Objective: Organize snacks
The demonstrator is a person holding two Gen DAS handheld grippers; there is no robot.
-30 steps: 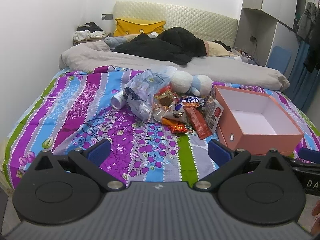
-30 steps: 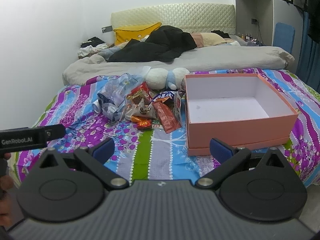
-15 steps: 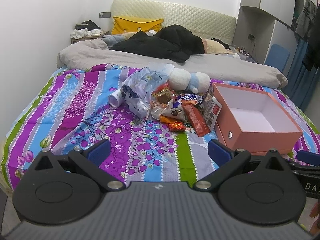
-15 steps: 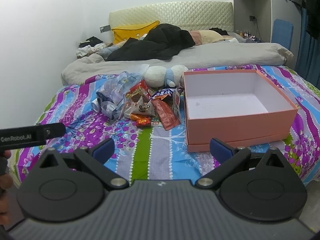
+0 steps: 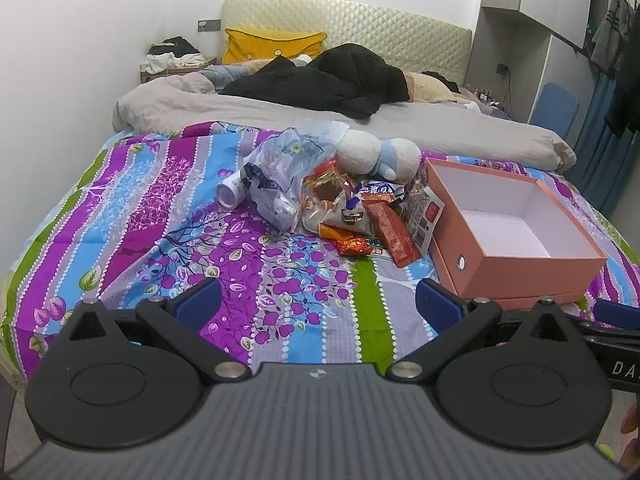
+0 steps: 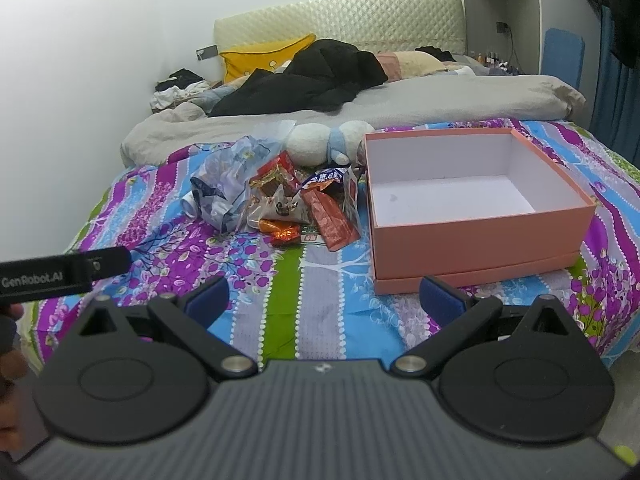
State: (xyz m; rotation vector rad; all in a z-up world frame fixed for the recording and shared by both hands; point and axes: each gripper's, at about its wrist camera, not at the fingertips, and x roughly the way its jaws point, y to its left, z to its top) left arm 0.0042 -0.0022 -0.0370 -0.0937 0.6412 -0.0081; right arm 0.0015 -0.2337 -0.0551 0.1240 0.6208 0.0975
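Note:
A pile of snack packets (image 5: 356,216) (image 6: 304,208) lies on the striped bedspread, with a crumpled clear plastic bag (image 5: 276,176) (image 6: 224,184) on its left and a long red packet (image 5: 394,232) (image 6: 330,220) at its front. An open, empty pink box (image 5: 508,268) (image 6: 476,244) stands to the right of the pile. My left gripper (image 5: 318,304) is open and empty above the near part of the bed, short of the pile. My right gripper (image 6: 324,298) is open and empty, just short of the box's front left corner.
A white and blue plush toy (image 5: 378,156) (image 6: 324,144) lies behind the pile. A small white tube (image 5: 230,194) lies left of the bag. A grey duvet (image 5: 248,112), black clothes (image 5: 332,80) and a yellow pillow (image 5: 272,42) lie further back. A wall is on the left.
Both grippers have moved a little forward and up over the bed, so the pile and box sit lower and nearer in view. Both stay open and empty.

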